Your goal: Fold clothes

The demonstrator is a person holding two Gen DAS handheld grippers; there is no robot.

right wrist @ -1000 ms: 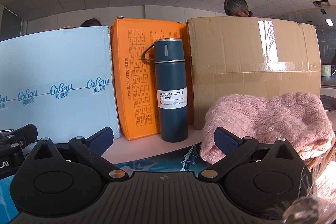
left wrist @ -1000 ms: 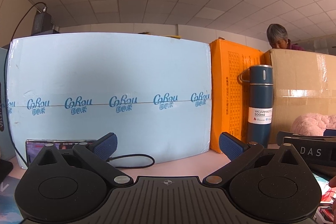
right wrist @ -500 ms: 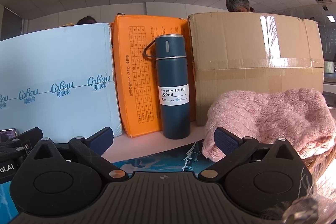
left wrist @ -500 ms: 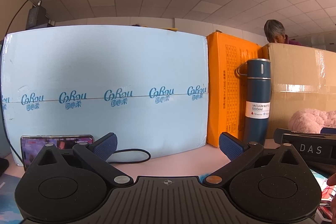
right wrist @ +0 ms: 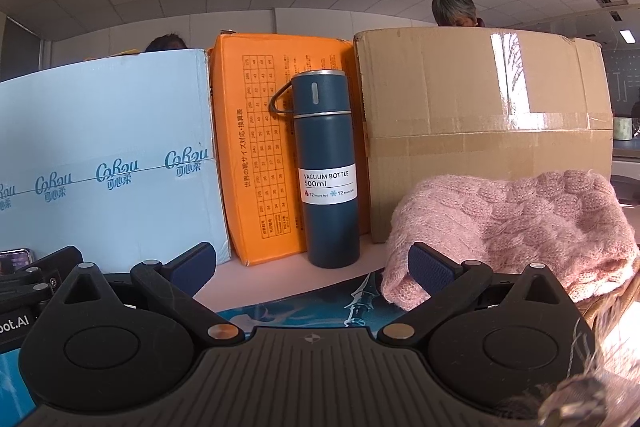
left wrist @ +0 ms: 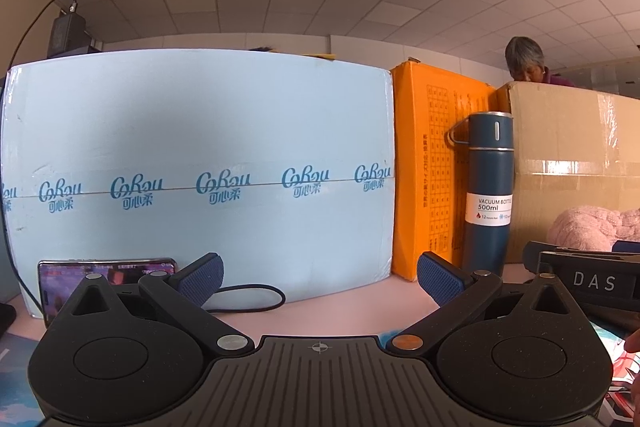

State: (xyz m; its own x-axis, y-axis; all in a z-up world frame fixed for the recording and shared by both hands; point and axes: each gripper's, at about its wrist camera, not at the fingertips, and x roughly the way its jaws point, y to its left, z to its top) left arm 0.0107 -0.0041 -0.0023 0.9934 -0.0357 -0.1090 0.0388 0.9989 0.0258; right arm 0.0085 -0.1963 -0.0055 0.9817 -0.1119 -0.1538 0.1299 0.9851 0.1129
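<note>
A pink knitted sweater (right wrist: 512, 227) lies bunched on the table at the right, in front of the brown box; its edge also shows in the left wrist view (left wrist: 584, 227). My right gripper (right wrist: 312, 267) is open and empty, its right finger close to the sweater's left edge. My left gripper (left wrist: 318, 273) is open and empty, low over the pink table, facing the light blue box. The right gripper's body (left wrist: 588, 279) shows at the right of the left wrist view.
A light blue box (left wrist: 200, 163), an orange box (right wrist: 260, 147) and a brown cardboard box (right wrist: 480, 131) stand in a row at the back. A dark blue vacuum bottle (right wrist: 328, 171) stands before them. A phone (left wrist: 108, 275) with a cable leans on the blue box. A person (right wrist: 454, 7) sits behind.
Both views have shifted slightly; the boxes and bottle sit a little higher in frame than a second ago. Both grippers stay open and empty.
</note>
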